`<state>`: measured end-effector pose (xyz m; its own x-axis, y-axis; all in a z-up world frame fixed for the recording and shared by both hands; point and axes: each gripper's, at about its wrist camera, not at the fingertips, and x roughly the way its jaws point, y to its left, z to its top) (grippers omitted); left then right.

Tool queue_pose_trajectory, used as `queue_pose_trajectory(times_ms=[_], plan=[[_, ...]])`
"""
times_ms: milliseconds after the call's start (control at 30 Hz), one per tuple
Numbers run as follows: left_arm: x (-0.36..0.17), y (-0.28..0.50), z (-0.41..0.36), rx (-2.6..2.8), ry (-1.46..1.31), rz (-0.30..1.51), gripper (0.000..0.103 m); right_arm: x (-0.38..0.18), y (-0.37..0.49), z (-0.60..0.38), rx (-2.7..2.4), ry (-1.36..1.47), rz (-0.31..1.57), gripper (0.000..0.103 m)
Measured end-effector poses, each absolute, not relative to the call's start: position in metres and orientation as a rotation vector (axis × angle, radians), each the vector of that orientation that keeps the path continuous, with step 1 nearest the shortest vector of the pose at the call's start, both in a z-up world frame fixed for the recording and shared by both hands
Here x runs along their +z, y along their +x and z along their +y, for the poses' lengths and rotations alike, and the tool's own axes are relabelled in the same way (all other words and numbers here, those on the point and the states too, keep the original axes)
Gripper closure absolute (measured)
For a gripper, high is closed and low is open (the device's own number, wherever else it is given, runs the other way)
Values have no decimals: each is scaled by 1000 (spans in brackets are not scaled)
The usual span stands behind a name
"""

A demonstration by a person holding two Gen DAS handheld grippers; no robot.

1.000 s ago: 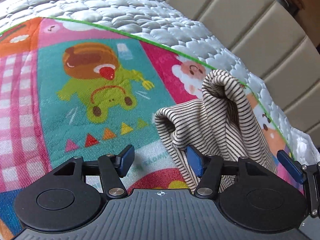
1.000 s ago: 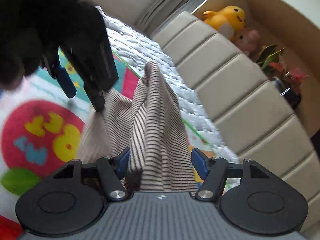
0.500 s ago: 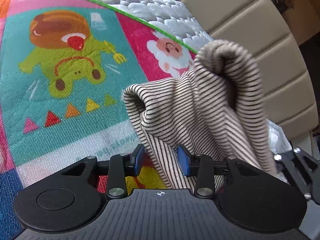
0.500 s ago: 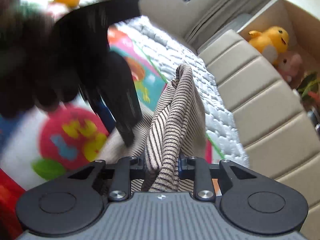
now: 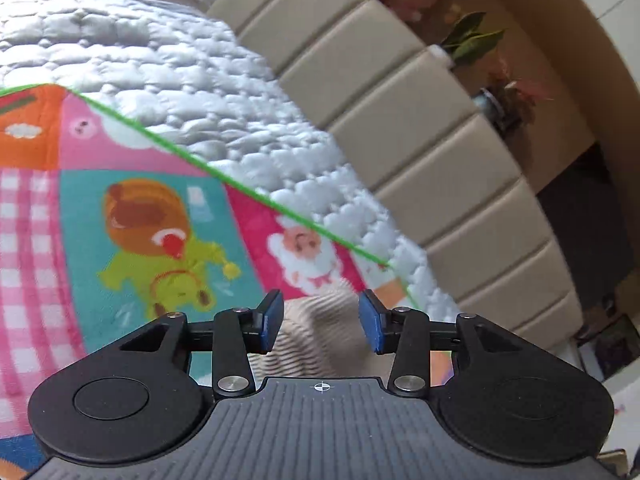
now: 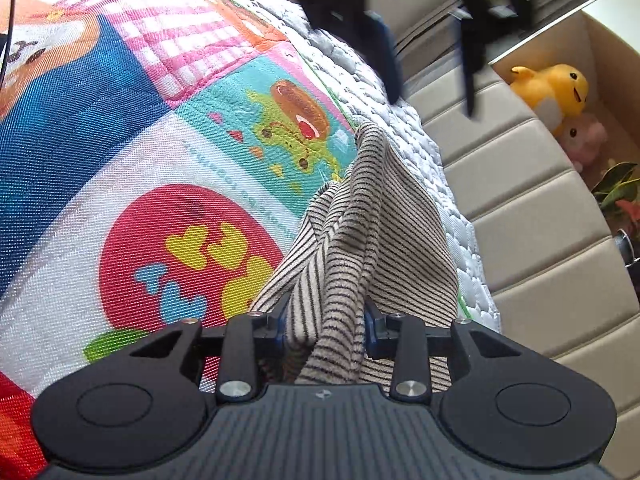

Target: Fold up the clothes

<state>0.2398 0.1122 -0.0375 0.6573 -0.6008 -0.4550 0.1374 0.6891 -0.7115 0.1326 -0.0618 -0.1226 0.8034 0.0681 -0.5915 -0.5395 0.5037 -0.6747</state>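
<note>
**Presently: striped garment held by one gripper only**

Left wrist view: the left gripper (image 5: pixel 321 327) stood released, jaws apart. The striped garment (image 5: pixel 320 336) lay blurred beneath them at 6 o'clock, on the play mat (image 5: pixel 120 200).

Right wrist view: the right gripper (image 6: pixel 325 330) was clenched on the striped garment (image 6: pixel 360 232), which rose bunched towards 12 o'clock over the play mat (image 6: pixel 120 160). Judged soft, light and limp; best taken at a hem or corner.

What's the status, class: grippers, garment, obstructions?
Left gripper open, above striped garment. Right gripper shut on it, bunched over play mat. Nothing in the way.
</note>
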Motion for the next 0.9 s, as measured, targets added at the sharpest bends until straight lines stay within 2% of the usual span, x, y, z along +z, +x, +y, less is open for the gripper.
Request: queue_pose_trajectory(times_ms=[133, 167, 233, 267, 300, 367, 433, 500, 600, 733, 833, 900], plan=[[-56, 254, 78, -509, -629, 779, 58, -114, 132, -68, 436, -956, 560, 66], [-65, 257, 76, -490, -614, 804, 59, -108, 132, -72, 474, -938, 570, 61], [-80, 263, 75, -457, -598, 850, 62, -97, 131, -80, 551, -901, 591, 40], [-86, 264, 78, -444, -606, 868, 64, -91, 126, -85, 583, -893, 593, 26], [-90, 266, 80, -438, -610, 877, 64, -85, 121, -89, 614, -885, 594, 21], [-90, 263, 82, -444, -601, 876, 64, -70, 115, -97, 648, -861, 583, 19], [-89, 262, 77, -449, -568, 869, 63, -52, 112, -103, 663, -802, 568, 13], [-89, 261, 74, -448, -536, 867, 63, -35, 110, -110, 652, -723, 553, 1], [-90, 261, 73, -445, -529, 869, 63, -18, 121, -118, 627, -596, 526, 0], [-89, 261, 71, -442, -521, 866, 63, -35, 155, -132, 510, -523, 552, 0], [-89, 261, 69, -444, -505, 865, 62, -82, 175, -139, 459, -509, 722, 0], [-90, 261, 68, -455, -505, 874, 58, -98, 173, -143, 466, -425, 738, 0]])
